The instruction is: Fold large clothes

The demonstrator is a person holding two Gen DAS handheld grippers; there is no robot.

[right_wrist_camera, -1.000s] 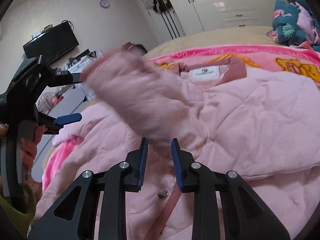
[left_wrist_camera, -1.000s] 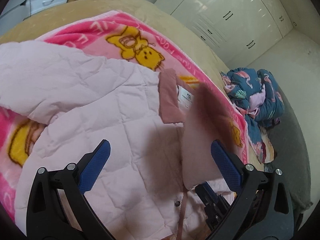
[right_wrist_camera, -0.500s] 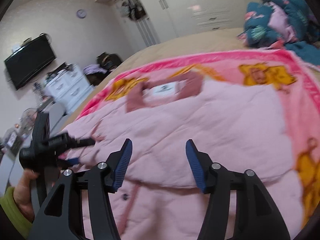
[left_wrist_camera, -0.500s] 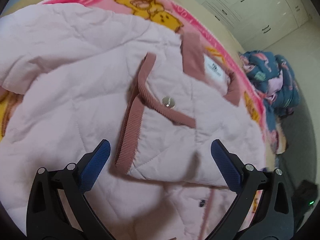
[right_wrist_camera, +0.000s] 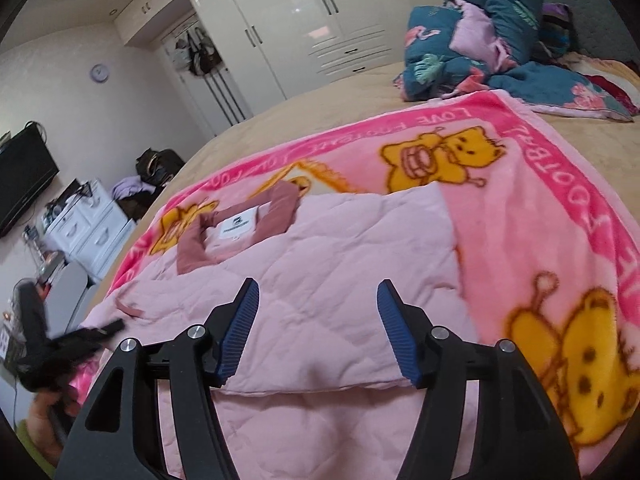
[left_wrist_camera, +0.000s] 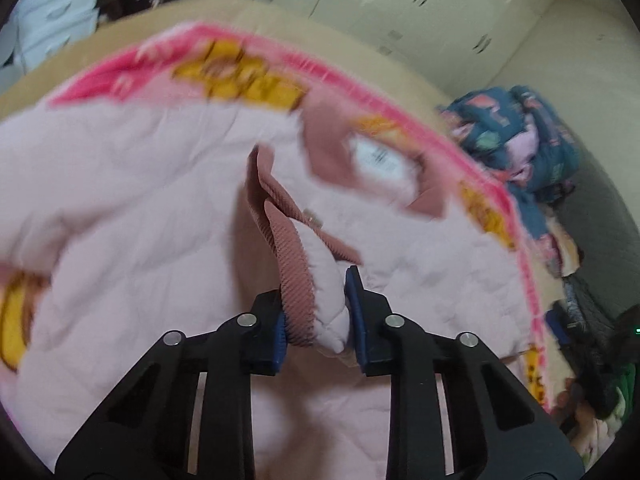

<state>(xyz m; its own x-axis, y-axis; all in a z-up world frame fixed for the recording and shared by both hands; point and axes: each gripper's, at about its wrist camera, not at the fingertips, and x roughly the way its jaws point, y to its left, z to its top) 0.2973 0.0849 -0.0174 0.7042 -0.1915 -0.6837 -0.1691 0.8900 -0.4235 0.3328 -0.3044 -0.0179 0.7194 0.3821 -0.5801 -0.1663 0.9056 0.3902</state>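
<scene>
A pale pink quilted jacket [right_wrist_camera: 340, 264] with a dusty-rose collar [right_wrist_camera: 280, 208] and white label lies spread on a pink cartoon blanket [right_wrist_camera: 540, 208] on the bed. Its right side is folded over the body. In the left wrist view my left gripper [left_wrist_camera: 316, 312] is shut on the jacket's ribbed rose cuff [left_wrist_camera: 292, 264] and the sleeve end, lifting them over the jacket [left_wrist_camera: 120, 220]. My right gripper [right_wrist_camera: 316, 332] is open and empty, hovering over the jacket's lower middle. The left gripper also shows blurred at the left edge of the right wrist view [right_wrist_camera: 72, 344].
A heap of teal and pink clothes [right_wrist_camera: 492, 36] lies at the far right of the bed, also in the left wrist view [left_wrist_camera: 520, 136]. White wardrobes [right_wrist_camera: 304, 20] line the far wall. A white dresser [right_wrist_camera: 84, 224] and a television [right_wrist_camera: 24, 176] stand to the left.
My left gripper has closed on the sleeve cuff, which lay flat between its open fingers before. My right gripper let go of the sleeve, opened wide and drew back over the jacket.
</scene>
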